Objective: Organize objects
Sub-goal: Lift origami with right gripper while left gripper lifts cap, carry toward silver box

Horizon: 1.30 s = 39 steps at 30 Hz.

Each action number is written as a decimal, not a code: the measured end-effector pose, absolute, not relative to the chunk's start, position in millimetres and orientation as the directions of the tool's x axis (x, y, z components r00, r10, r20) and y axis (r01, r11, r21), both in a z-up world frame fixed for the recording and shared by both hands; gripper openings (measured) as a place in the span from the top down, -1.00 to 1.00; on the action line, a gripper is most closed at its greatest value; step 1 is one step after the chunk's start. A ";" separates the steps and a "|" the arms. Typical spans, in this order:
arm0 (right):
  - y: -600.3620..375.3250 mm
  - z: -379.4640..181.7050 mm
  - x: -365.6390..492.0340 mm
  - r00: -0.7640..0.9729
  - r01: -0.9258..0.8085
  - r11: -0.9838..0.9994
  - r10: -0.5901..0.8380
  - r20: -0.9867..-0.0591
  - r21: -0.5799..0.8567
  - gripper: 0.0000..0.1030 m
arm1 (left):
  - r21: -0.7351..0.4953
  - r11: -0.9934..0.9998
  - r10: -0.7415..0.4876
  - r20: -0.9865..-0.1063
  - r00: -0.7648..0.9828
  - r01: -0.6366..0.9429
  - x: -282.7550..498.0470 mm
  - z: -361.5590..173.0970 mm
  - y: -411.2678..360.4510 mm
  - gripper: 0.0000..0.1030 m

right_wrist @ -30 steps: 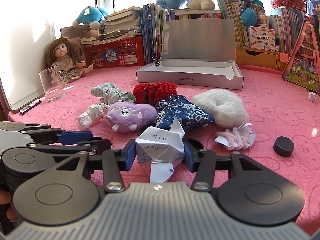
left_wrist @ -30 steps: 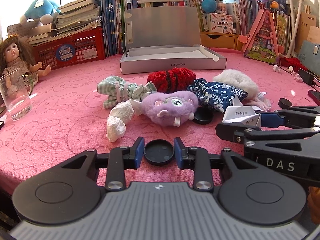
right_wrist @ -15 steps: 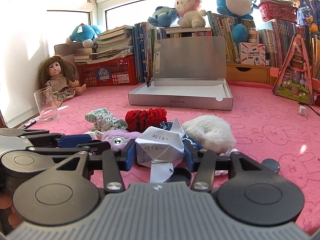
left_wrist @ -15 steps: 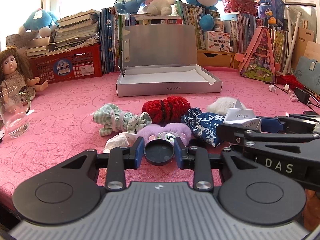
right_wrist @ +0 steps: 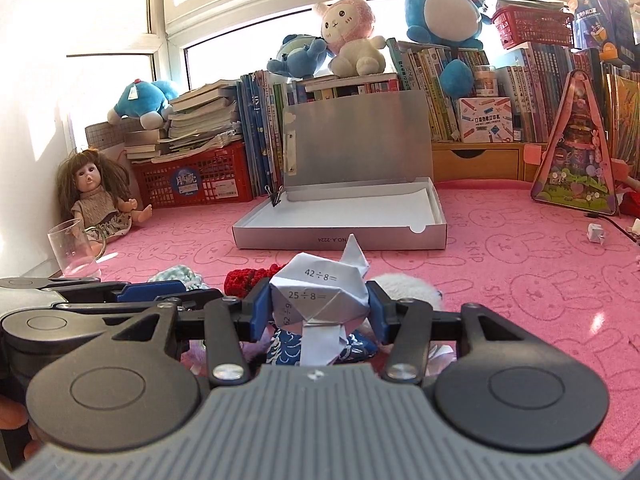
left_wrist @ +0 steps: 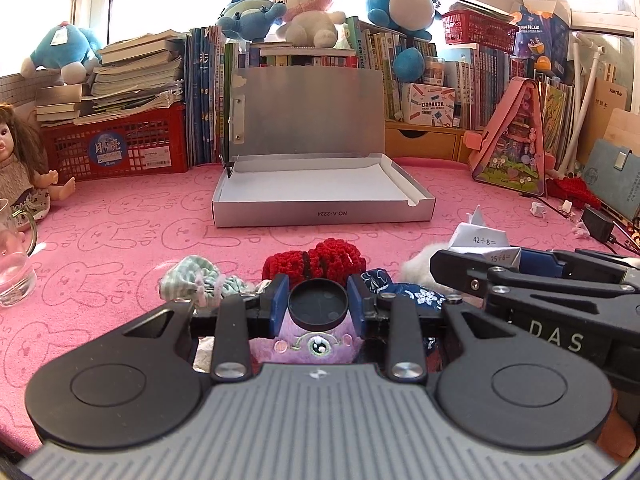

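Note:
My left gripper (left_wrist: 318, 306) is shut on a black round cap (left_wrist: 317, 305), held above the pile. My right gripper (right_wrist: 319, 306) is shut on a folded white paper figure (right_wrist: 318, 296) printed with sums; it also shows in the left wrist view (left_wrist: 482, 245). Below lie a purple plush (left_wrist: 310, 346), a red knitted piece (left_wrist: 320, 260), a green striped cloth (left_wrist: 196, 280), a blue flowered pouch (right_wrist: 286, 350) and a white furry piece (right_wrist: 404, 286). The open silver box (left_wrist: 324, 213) stands beyond, lid upright, inside bare.
A glass mug (left_wrist: 12, 264) and a doll (right_wrist: 96, 196) are at the left. A red crate (left_wrist: 116, 148), books and plush toys line the back. A pink triangular case (left_wrist: 516, 140) and a charger (left_wrist: 598, 224) are at the right. Pink cloth covers the table.
Both grippers have risen and moved forward toward the silver box with their loads still held. The pile now sits lower and closer under them.

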State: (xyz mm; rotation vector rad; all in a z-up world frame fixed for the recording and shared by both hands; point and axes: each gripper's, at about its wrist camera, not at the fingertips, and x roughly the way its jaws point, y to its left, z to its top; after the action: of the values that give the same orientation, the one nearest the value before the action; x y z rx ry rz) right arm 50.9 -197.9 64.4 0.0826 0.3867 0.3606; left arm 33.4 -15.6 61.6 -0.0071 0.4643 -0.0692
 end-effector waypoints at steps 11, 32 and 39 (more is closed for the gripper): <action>-195.6 74.8 85.7 0.874 -0.290 0.941 0.335 -0.351 0.174 -0.06 | -0.026 0.998 -0.062 -0.431 0.900 0.056 72.2 77.1 -13.5 0.30; -198.8 105.2 165.8 0.883 -0.262 0.948 0.310 -0.352 0.178 -0.07 | -0.022 0.998 -0.070 -0.386 0.920 0.067 160.4 113.4 -18.3 0.30; -197.6 115.5 197.0 0.877 -0.276 0.949 0.313 -0.365 0.153 -0.07 | -0.009 0.997 -0.073 -0.396 0.915 0.076 194.3 126.4 -19.0 0.30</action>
State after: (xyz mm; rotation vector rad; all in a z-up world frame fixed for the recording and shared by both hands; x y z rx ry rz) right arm 197.0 -197.6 115.5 0.0974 0.3971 0.3078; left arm 194.3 -19.0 126.4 0.0067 0.4075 -0.0765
